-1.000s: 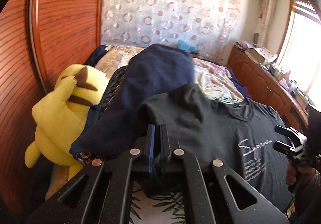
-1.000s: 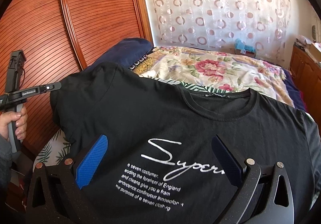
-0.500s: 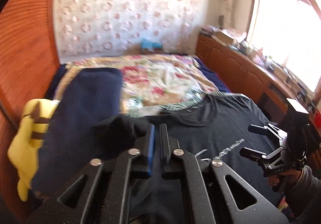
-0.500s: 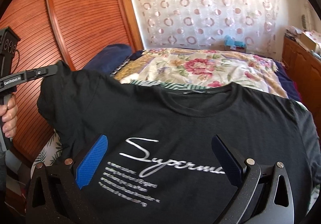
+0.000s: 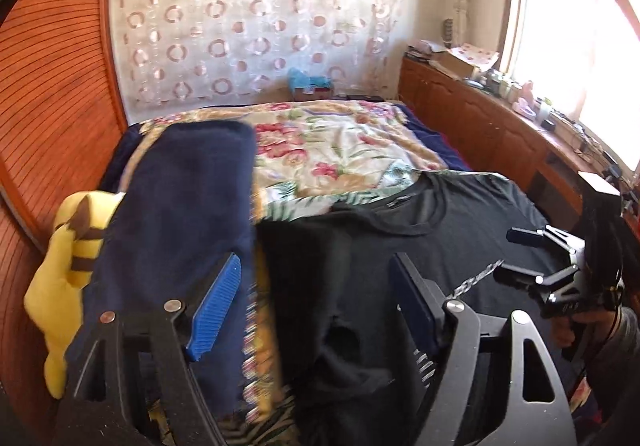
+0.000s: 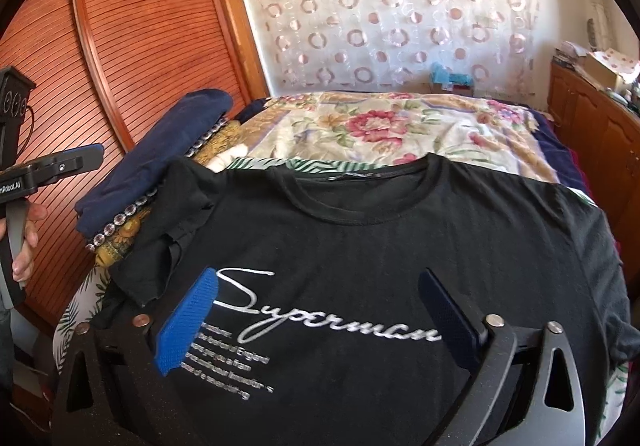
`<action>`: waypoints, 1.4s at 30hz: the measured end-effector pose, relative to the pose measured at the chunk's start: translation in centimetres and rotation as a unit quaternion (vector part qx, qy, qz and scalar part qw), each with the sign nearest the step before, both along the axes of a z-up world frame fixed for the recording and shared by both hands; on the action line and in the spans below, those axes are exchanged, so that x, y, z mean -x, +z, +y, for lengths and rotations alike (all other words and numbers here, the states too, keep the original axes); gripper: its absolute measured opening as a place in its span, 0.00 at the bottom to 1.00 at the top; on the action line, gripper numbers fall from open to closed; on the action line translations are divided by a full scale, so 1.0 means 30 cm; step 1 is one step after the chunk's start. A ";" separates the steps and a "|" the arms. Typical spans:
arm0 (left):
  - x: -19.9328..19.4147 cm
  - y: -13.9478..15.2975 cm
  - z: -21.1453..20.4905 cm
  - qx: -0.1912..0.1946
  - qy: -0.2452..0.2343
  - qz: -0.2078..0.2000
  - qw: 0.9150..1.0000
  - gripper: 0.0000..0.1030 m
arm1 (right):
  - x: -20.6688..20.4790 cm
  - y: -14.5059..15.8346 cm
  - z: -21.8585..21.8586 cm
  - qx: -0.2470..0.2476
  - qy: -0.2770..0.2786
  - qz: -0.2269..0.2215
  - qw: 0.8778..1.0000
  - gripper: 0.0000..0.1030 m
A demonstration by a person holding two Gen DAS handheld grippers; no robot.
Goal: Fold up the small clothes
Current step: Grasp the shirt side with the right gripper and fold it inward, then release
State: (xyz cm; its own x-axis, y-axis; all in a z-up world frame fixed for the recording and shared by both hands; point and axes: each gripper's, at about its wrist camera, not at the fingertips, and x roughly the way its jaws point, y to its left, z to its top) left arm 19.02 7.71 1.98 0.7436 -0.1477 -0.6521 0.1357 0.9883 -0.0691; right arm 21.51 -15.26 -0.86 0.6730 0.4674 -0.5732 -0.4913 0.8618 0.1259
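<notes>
A black T-shirt point(image 6: 380, 242) with white "Superman" lettering lies face up on the bed; it also shows in the left wrist view point(image 5: 440, 246). Its left sleeve point(image 6: 176, 214) lies crumpled and folded inward at the shirt's left edge. My left gripper point(image 5: 316, 310) is open and empty just above that sleeve point(image 5: 320, 286). My right gripper point(image 6: 320, 322) is open and empty above the shirt's printed chest. The right gripper also shows in the left wrist view point(image 5: 532, 258), and the left one at the left edge of the right wrist view point(image 6: 56, 166).
A folded navy garment point(image 5: 180, 230) lies on a stack left of the shirt. A yellow plush toy point(image 5: 68, 266) sits against the wooden wardrobe point(image 6: 120, 46). The floral bedspread point(image 5: 332, 142) extends behind. A wooden cabinet point(image 5: 492, 126) with clutter runs along the right.
My left gripper held the left sleeve shut, carried it inward, then opened and let it drop crumpled on the shirt. My right gripper stayed open above the print.
</notes>
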 end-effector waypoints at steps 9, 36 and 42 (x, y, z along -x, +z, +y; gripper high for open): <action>0.074 -0.053 0.122 -0.003 0.044 -0.002 0.999 0.75 | -0.022 -0.054 0.302 0.026 0.110 0.037 0.993 0.61; 0.139 -0.147 0.040 0.003 0.011 0.003 1.000 0.75 | 0.104 -0.097 0.469 0.042 0.076 0.027 0.996 0.09; 0.142 -0.163 -0.008 -0.025 0.016 -0.002 1.000 0.75 | 0.074 -0.146 0.534 0.060 0.036 0.038 0.997 0.51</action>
State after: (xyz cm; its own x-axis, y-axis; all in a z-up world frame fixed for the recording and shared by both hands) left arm 14.76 7.47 -2.92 0.7500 -0.0910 -0.6551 0.1044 0.9944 -0.0186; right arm 19.28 0.77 -5.25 0.5933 0.4385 -0.6751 -0.5454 0.8358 0.0635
